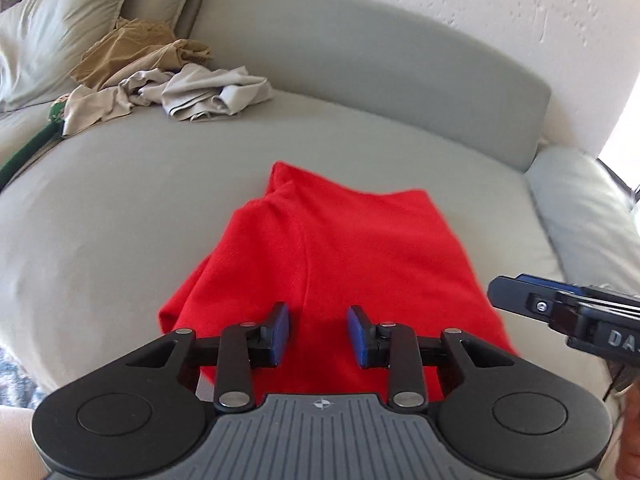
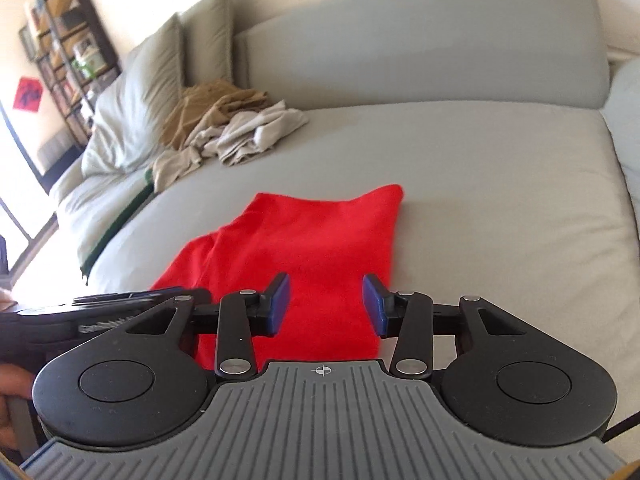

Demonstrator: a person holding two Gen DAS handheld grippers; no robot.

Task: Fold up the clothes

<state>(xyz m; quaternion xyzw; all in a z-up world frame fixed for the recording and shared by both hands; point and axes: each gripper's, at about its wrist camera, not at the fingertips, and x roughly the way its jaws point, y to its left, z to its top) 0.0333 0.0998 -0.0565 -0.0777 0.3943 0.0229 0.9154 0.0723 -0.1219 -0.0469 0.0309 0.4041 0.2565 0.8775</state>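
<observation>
L hand-held gripper [image 1: 318, 334] & R hand-held gripper [image 2: 326, 306] both spread, empty, over red garment's [image 1: 340, 264] near edge

Grey-green sofa [image 2: 480, 208] fills most of both views; wide flat seat, smooth cover. Padded backrest [image 2: 420, 44] runs along the far side, rounded at its corner. 2 loose cushions [image 2: 160, 80] of the same colour lean at the left end. Pale armrest [image 1: 588, 216] at the right end. White rough-plastered wall [image 1: 460, 8] behind the sofa. Dark open shelving unit [image 2: 68, 40] stands far left against the wall, stocked with small items too blurred to tell. Red square paper [image 2: 27, 94] hangs beside it. Strong daylight enters at the far left and right edges.
</observation>
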